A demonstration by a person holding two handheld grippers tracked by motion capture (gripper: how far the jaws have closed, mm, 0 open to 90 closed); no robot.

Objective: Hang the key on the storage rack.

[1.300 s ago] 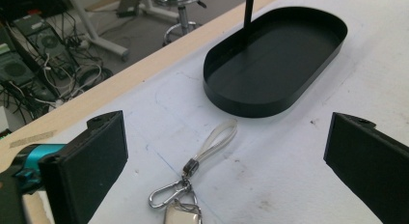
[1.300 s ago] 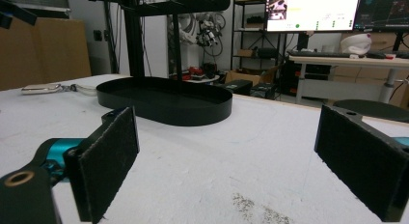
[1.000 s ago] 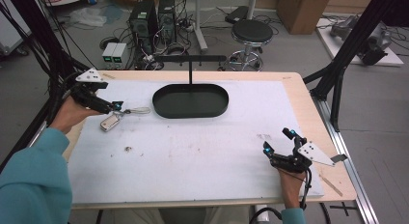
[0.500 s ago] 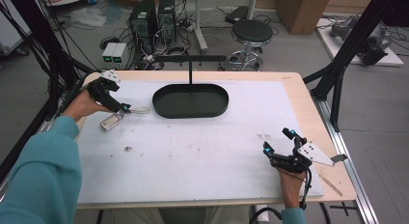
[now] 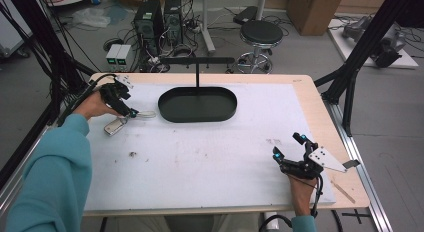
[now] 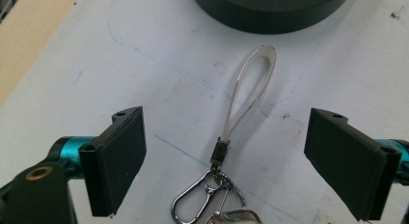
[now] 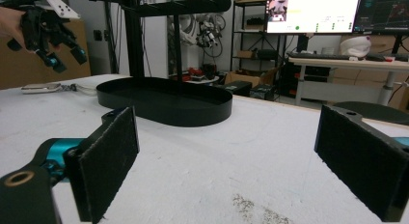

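Observation:
A keychain lies on the white table at the left: a thin silver strap loop (image 6: 248, 86), a metal carabiner (image 6: 200, 202) and a silver fob (image 5: 114, 127). My left gripper (image 5: 131, 112) hovers just over it. Its jaws have just been closing a little, with the strap and clasp between the pads (image 6: 120, 156), which stand apart from it. In the right gripper view the left gripper (image 7: 62, 57) hangs above the keychain (image 7: 41, 88). My right gripper (image 5: 287, 145) rests near the front right, open and holding nothing.
A black oval tray (image 5: 200, 117) sits at the table's back centre, just beyond the strap loop. A black T-shaped stand (image 5: 197, 67) rises behind it. The wooden table edge (image 5: 320, 107) runs along the right. Black frame poles (image 5: 360, 57) flank the table.
My left hand has moved right toward the tray and sunk lower over the keychain strap. The right hand has stayed where it was.

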